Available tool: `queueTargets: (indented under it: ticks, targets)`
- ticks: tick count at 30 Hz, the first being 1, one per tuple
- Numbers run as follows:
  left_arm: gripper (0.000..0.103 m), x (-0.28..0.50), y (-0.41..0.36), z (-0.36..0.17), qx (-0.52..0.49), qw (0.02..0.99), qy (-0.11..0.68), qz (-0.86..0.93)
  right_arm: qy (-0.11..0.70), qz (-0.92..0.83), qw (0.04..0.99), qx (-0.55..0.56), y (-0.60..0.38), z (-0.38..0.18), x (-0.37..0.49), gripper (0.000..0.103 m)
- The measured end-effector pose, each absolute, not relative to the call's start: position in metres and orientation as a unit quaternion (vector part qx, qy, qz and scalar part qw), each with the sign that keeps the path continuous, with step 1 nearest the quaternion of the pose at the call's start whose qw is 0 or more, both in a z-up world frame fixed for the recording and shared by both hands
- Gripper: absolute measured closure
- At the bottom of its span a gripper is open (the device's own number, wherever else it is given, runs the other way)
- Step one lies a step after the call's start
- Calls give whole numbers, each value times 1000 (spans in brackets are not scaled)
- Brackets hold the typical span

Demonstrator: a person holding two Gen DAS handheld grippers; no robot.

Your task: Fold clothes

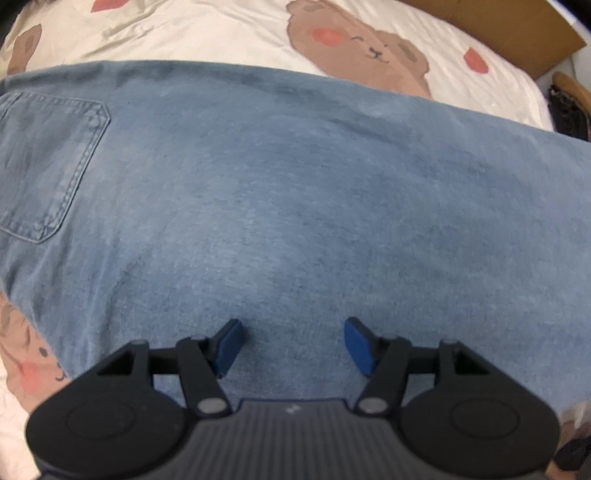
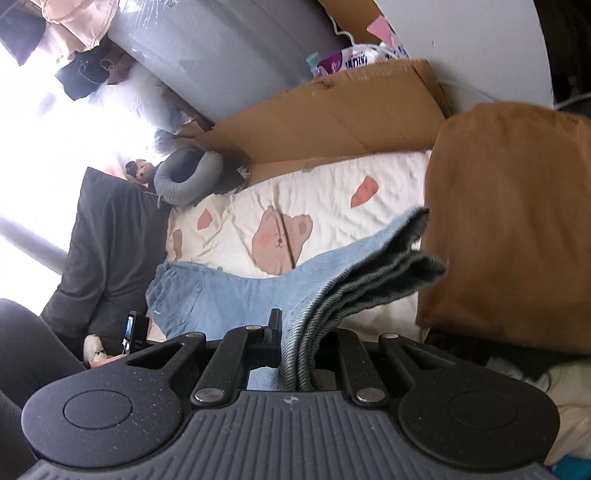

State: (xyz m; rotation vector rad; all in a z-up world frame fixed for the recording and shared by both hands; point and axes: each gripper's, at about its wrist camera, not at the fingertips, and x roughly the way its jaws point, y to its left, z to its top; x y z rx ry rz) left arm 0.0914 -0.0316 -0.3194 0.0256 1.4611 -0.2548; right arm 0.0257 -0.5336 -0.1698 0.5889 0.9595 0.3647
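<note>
The jeans [image 2: 229,295] are spread on the bed [image 2: 332,192]. Their stacked leg hems are pinched by the right claw [image 2: 295,343], seemingly for folding toward the back pocket [image 1: 48,166]. The left claw [image 1: 293,345] is held spread over the denim beside that pocket.

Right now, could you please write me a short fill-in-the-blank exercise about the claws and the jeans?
1. The left claw hovers over the jeans with its blue pads ____.
2. The right claw is shut on several layers of ____.
3. The bed sheet under the jeans is printed with ____.
4. The stitched back pocket appears on the ____ side of the left wrist view.

Missing words: apart (open); denim (the jeans); bears; left
</note>
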Motion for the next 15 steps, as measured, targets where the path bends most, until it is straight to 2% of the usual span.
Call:
queueTargets:
  ticks: [15]
  targets:
    - [39,98,-84,-314,0,740,647,-182,462,102,843,255,-583,-136,50,95]
